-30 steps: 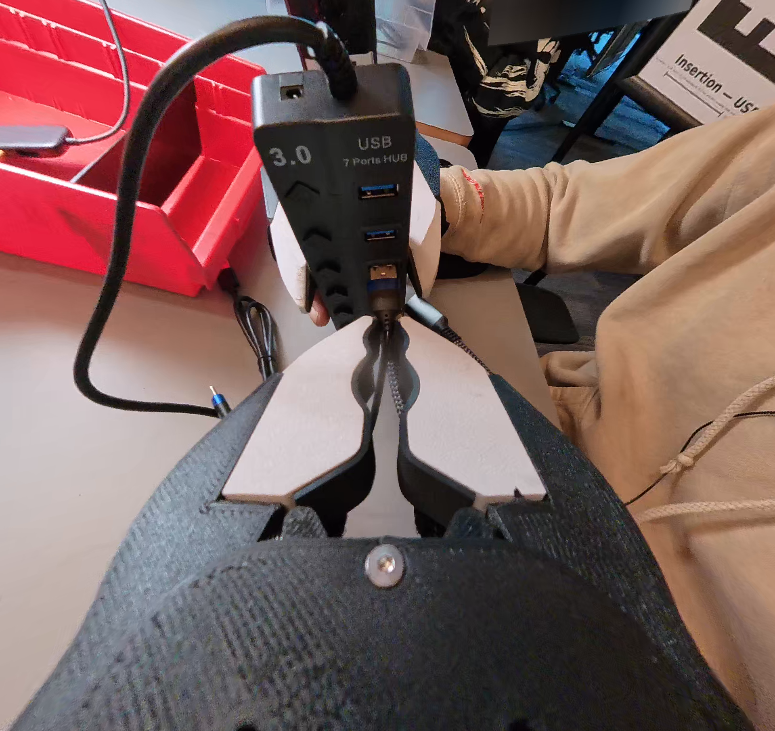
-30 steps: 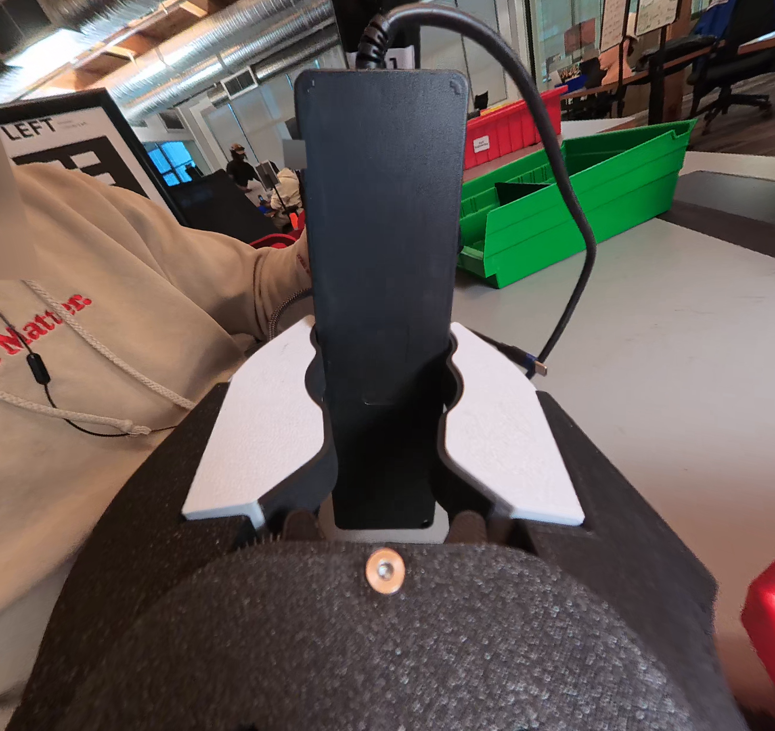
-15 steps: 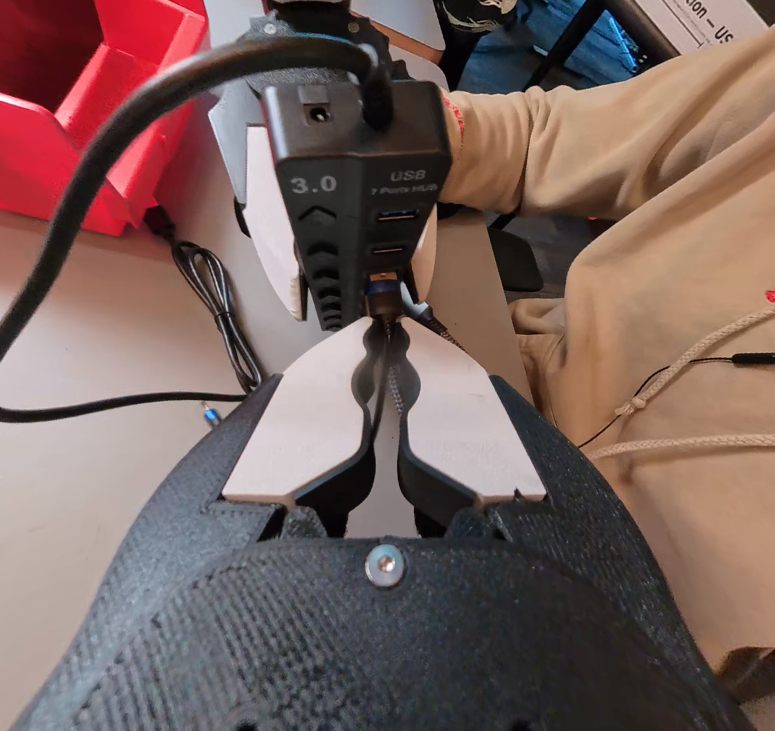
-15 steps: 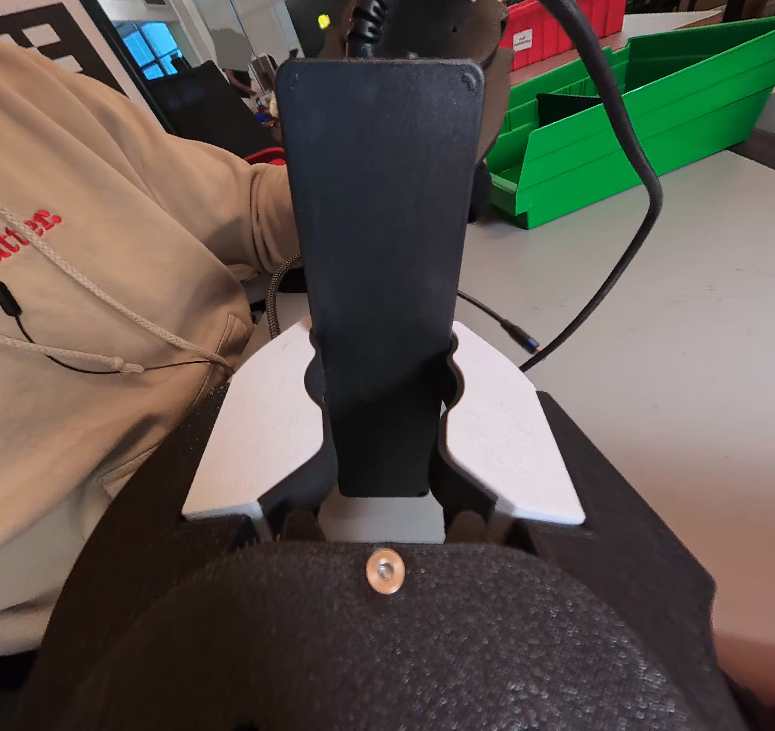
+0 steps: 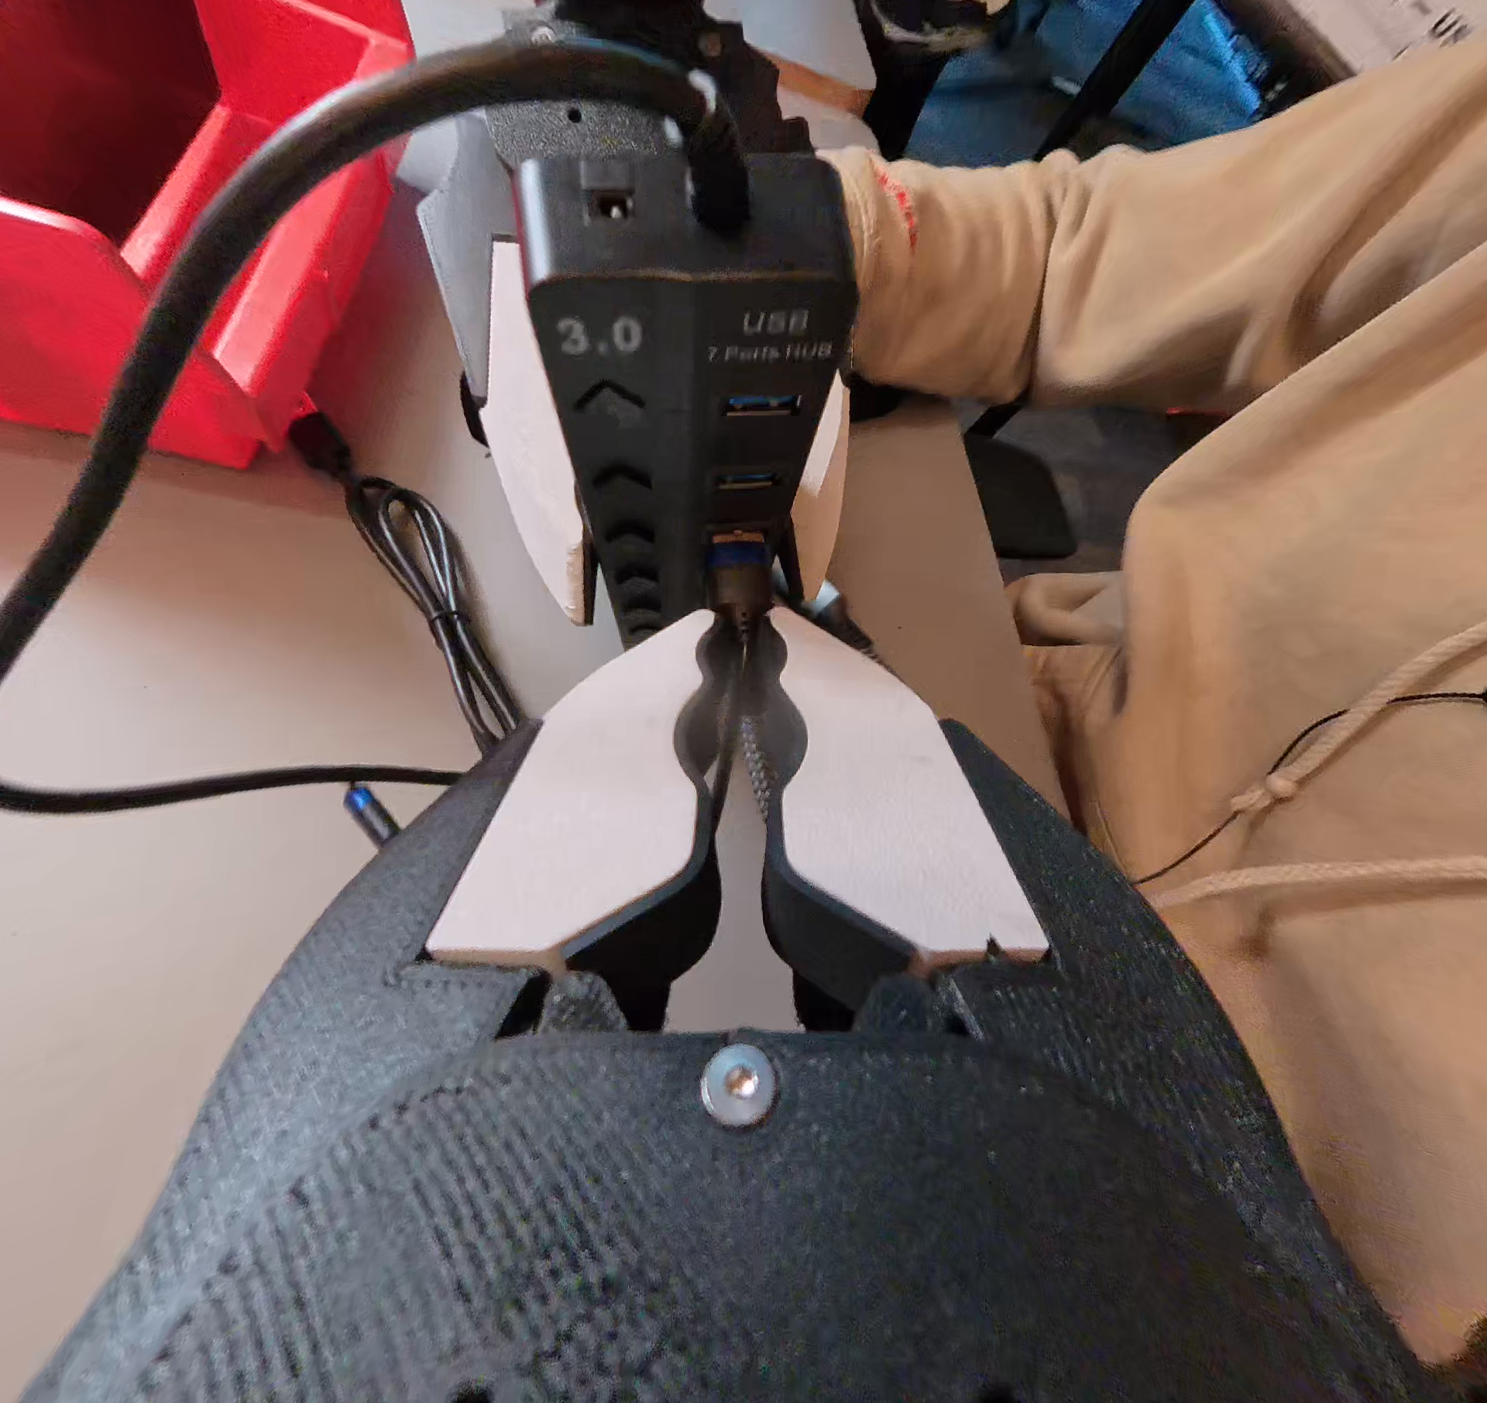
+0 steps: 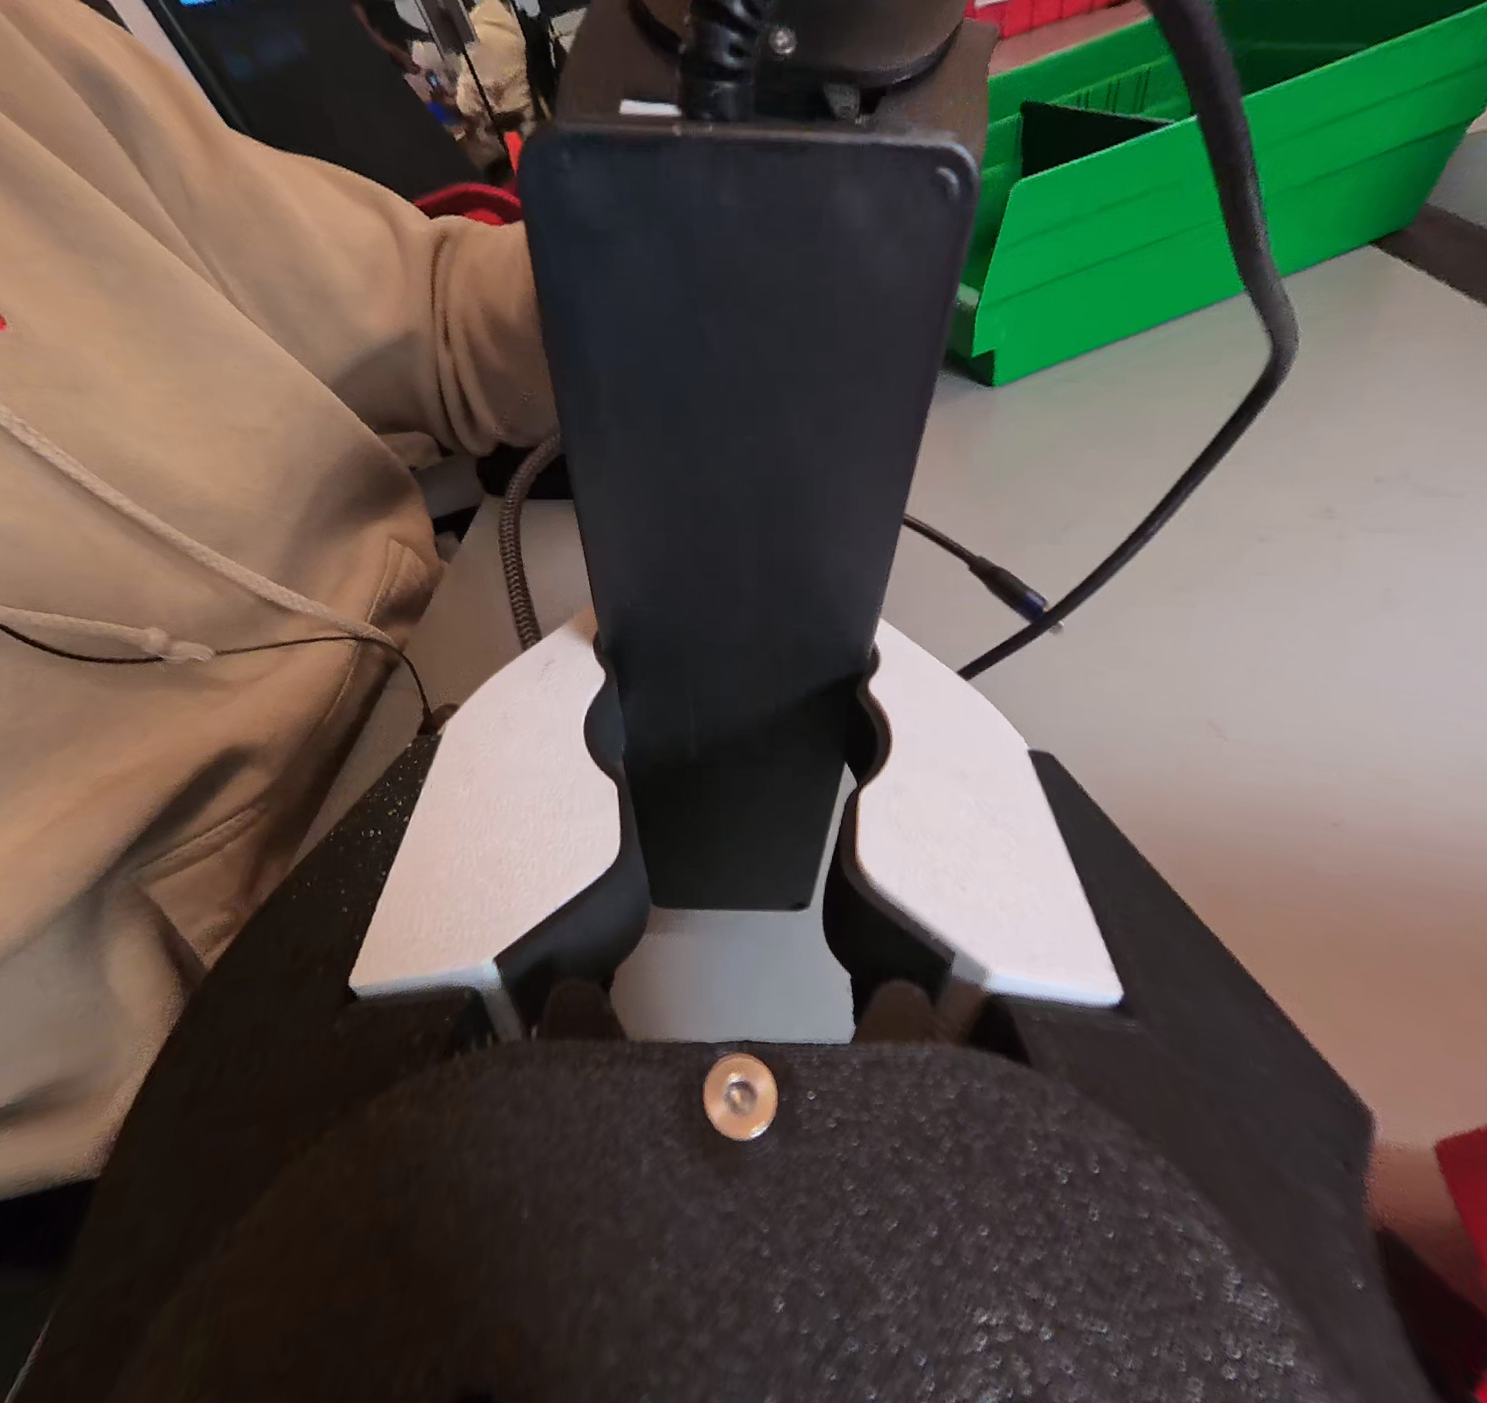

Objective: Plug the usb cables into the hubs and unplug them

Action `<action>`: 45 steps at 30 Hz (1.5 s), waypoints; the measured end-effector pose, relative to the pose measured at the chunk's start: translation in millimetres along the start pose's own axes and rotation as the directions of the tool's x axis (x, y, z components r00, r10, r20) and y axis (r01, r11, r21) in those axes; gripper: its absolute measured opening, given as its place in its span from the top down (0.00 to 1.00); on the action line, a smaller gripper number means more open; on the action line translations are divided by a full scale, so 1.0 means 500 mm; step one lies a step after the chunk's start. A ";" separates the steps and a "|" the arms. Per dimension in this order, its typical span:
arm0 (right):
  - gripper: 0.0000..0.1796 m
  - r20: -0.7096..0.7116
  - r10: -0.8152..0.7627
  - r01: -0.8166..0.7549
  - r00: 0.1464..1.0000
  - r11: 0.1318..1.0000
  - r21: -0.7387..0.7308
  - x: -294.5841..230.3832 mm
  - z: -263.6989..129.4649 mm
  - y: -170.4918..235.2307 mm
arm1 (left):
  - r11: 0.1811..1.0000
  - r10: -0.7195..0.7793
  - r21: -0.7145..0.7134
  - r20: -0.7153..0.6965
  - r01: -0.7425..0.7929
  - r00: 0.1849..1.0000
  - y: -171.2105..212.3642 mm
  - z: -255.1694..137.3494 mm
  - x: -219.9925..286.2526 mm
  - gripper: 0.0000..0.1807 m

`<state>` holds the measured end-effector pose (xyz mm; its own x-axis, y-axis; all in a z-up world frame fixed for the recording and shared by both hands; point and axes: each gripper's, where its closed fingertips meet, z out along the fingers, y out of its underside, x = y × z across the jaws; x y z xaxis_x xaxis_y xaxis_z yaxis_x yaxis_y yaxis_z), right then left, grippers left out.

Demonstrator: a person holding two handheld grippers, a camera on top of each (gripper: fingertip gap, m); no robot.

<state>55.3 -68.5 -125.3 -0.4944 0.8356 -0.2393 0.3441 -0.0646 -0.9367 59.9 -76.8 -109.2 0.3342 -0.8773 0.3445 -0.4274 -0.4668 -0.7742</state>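
Note:
A black multi-port USB hub is held upright off the table. My right gripper is shut on its lower end; the hub's plain back faces that camera. The right gripper's white fingers flank the hub in the left wrist view. My left gripper is shut on a braided USB cable just behind its plug. The plug sits in the third port from the top. The two ports above it are empty.
The hub's thick black lead loops left over a red bin. A coiled thin cable and a loose blue-tipped plug lie on the table. A green bin stands beyond. A beige sleeve is close by.
Both grippers have tipped down toward the table together, and the hub looms larger. The plug stays at the third port. Both grips are unchanged.

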 end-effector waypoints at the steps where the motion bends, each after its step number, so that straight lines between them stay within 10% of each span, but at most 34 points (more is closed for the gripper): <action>1: 0.70 0.001 0.004 -0.004 1.000 1.000 0.004 0.000 0.002 0.000 | 1.000 0.003 -0.004 0.001 -0.003 1.000 0.001 0.000 0.001 0.97; 23: 0.67 -0.294 -0.024 0.072 0.956 0.985 0.155 0.063 -0.045 -0.071 | 0.994 -0.054 0.098 0.113 0.043 0.992 -0.018 -0.034 -0.054 0.97; 35: 0.70 -0.184 -0.105 0.131 0.977 0.983 0.132 -0.001 -0.028 -0.109 | 0.990 0.097 0.104 0.038 -0.100 0.995 -0.036 -0.049 0.009 0.96; 45: 0.70 -0.331 -0.273 0.305 0.903 0.951 0.049 -0.014 -0.161 -0.317 | 0.887 0.022 0.407 0.436 -0.218 0.900 -0.057 -0.247 -0.020 0.81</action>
<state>68.5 -20.5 45.2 -0.2764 0.9531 0.1237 0.1377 0.1667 -0.9763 -35.2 -68.6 -25.1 0.6574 -0.7510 0.0617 -0.1106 -0.1772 -0.9780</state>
